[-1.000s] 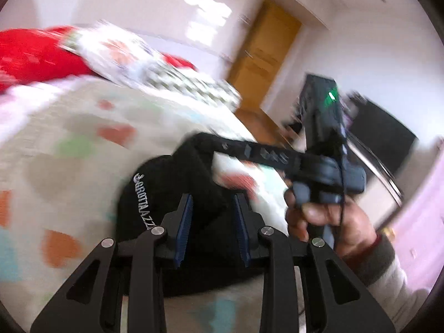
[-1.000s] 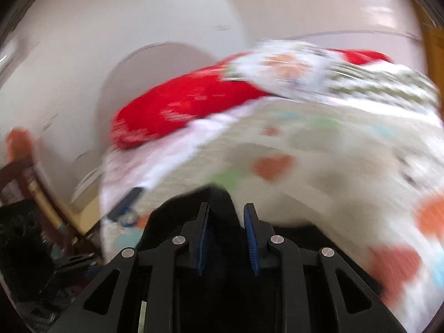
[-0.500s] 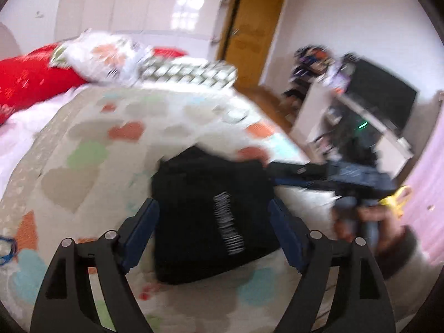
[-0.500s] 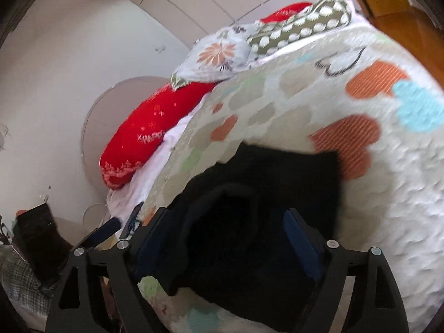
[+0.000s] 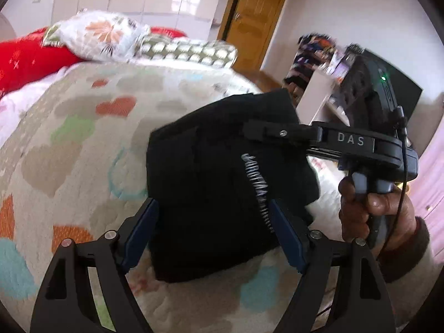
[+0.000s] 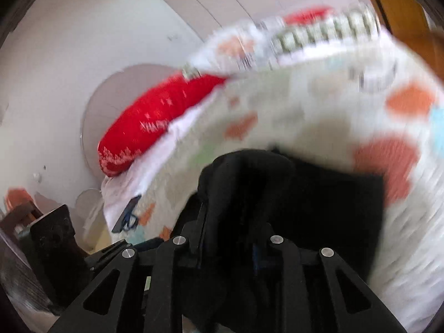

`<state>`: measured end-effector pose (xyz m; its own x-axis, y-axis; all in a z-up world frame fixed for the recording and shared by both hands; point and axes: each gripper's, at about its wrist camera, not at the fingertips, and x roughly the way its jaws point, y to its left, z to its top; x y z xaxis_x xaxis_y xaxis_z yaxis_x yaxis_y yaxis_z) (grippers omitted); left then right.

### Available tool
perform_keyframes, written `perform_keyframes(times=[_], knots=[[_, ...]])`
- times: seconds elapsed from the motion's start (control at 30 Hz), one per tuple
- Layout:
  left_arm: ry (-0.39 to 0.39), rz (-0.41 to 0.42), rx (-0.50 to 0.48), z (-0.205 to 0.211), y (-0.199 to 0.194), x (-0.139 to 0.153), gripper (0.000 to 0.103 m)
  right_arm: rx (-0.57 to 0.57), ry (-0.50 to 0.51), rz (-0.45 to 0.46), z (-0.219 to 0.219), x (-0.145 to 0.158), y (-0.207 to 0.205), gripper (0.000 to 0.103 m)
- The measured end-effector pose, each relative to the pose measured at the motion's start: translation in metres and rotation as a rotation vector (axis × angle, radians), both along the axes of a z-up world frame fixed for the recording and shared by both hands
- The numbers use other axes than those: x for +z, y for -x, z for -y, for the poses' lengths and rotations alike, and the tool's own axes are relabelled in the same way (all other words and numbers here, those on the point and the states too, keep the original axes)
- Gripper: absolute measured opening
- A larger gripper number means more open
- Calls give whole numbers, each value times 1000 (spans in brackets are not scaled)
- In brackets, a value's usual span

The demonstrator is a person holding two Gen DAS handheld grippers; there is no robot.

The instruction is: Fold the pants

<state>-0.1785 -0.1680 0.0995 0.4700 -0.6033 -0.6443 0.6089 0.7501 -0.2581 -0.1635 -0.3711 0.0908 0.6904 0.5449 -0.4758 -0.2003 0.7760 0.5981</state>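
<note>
Right gripper pinching the folded black pants on the bed

The black pants [image 5: 222,194] are lying as a folded bundle on the heart-print bedspread [image 5: 69,152], at 12 o'clock from the left gripper [image 5: 213,230], whose fingers are standing wide and empty, straddling the bundle's near edge. The right gripper [image 6: 227,230], entering from 3 o'clock, has just been closing and is nipping a raised fold, probably to turn it over again.

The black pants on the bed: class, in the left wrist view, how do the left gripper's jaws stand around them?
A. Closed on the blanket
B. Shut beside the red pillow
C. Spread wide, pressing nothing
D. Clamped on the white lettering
C: the left gripper stands wide open over the folded black pants, its blue pads apart and pressing nothing.
</note>
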Motion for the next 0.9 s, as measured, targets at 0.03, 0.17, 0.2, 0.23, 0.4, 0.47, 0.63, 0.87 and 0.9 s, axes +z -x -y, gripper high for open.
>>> perform_keyframes(times=[0.03, 0.17, 0.2, 0.23, 0.4, 0.47, 0.63, 0.87, 0.9], knots=[[12, 5, -9, 3, 0, 2, 83, -12, 38, 25, 6, 10, 4, 24], [-46, -65, -18, 21, -5, -23, 83, -65, 187, -86, 20, -9, 4, 24], [-63, -100, -24, 24, -6, -34, 83, -79, 216, -131, 23, -22, 3, 24], [-78, -121, -23, 25, -7, -40, 83, -93, 224, -179, 26, -36, 3, 26], [-58, -101, -5, 9, -6, -25, 83, -158, 208, -190, 46, -27, 20, 52], [-40, -58, 23, 0, -8, -12, 83, -184, 266, -134, 51, -7, 22, 55], [-19, -57, 43, -3, -15, -11, 83, -68, 251, -18, 26, 27, -9, 59], [-12, -181, 29, 4, -26, -41, 83, 129, 422, -96, -45, -9, -90, 41], [-11, -202, 28, 3, -26, -46, 83, 153, 461, -117, -53, -16, -97, 10]])
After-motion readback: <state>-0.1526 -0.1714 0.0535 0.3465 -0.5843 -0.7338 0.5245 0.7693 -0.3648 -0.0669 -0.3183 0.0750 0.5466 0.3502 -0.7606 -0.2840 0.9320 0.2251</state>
